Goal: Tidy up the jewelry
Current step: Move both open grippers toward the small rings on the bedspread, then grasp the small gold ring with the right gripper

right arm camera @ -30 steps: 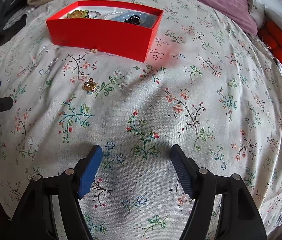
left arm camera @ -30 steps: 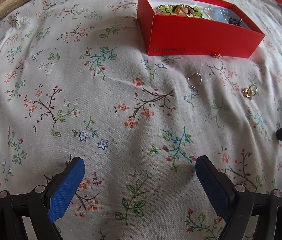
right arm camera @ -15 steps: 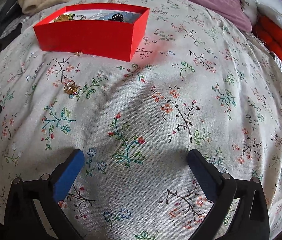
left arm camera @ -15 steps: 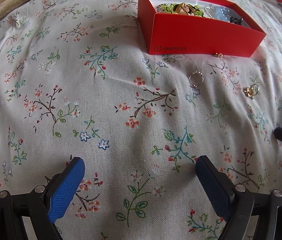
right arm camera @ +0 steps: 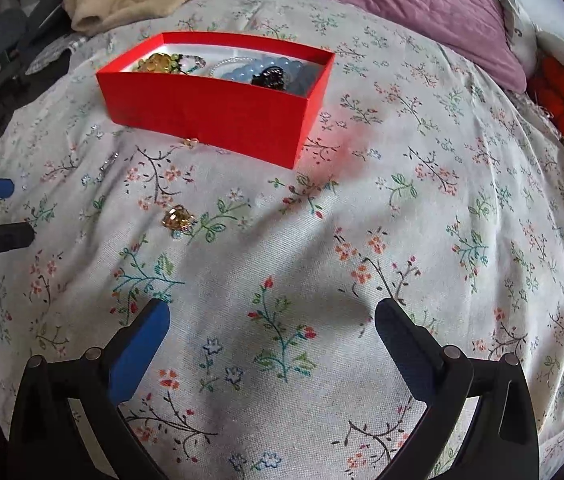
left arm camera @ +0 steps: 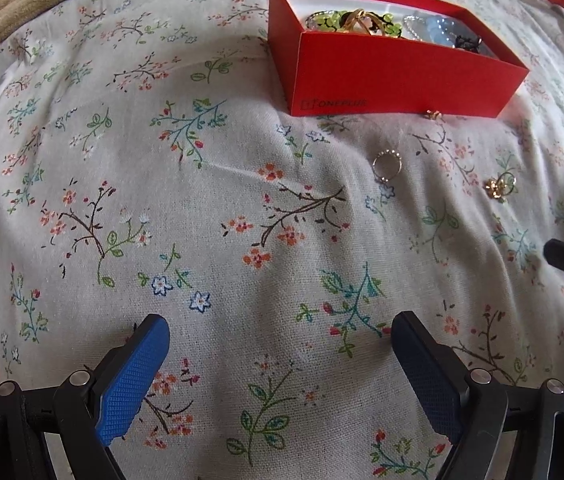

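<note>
"Where is the gold ring [right arm camera: 178, 217]?"

"On the bed, near the red box [right arm camera: 218, 116]. It lies far and to the left of my right gripper [right arm camera: 272, 330], which is nearer to it than my left gripper [left arm camera: 280, 344]."

"Are they holding anything?"

"No. Both are wide and hold nothing. A silver ring [left arm camera: 387, 165] lies left of the gold one on the flowery sheet [right arm camera: 421, 216]."
</note>
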`<state>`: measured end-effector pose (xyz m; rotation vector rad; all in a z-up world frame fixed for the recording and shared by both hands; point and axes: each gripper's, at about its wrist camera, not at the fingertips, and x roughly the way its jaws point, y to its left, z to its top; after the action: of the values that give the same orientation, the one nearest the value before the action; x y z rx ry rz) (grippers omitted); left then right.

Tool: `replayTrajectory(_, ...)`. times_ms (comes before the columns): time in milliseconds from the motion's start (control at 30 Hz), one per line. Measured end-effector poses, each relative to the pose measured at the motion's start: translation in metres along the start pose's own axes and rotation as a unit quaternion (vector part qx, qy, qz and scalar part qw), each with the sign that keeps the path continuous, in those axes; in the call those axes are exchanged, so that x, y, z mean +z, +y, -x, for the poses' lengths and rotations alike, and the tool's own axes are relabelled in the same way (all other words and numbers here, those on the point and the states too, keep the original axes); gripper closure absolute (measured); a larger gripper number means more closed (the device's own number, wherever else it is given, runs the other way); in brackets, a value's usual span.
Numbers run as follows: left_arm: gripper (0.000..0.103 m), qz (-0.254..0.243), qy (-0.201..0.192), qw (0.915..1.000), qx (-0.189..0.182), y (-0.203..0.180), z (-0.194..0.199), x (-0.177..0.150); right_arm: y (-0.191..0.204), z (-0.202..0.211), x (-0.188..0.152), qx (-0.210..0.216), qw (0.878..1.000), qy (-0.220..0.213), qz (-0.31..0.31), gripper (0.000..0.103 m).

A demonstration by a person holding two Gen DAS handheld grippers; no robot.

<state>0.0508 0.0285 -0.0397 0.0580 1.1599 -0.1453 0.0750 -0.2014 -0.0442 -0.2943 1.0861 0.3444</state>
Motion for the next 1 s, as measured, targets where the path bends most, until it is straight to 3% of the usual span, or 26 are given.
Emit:
replayTrajectory(233, 0.01, -0.009, -0.008, 0.9999, -0.006, -0.004, 0.003, -0.001, 0.025, -0.009, 0.018, 0.026, 0.999, 0.004, 0.037, 0.028)
replayTrajectory(467, 0.01, -0.007, -0.011, 0.9999, -0.01, -0.002, 0.006, -0.001, 0.031, -0.015, 0.032, 0.026, 0.998, 0.0, 0.049, 0.054)
replayTrajectory(800, 0.01, -0.003, -0.009, 0.9999, -0.01, 0.001, 0.006, -0.001, 0.044, -0.021, 0.042, 0.021, 0.996, -0.007, 0.087, 0.07)
replayTrajectory(1000, 0.01, 0.0, -0.007, 0.9999, -0.009, 0.004, 0.004, -0.001, 0.046, -0.021, 0.045, 0.031, 0.996, -0.004, 0.082, 0.074)
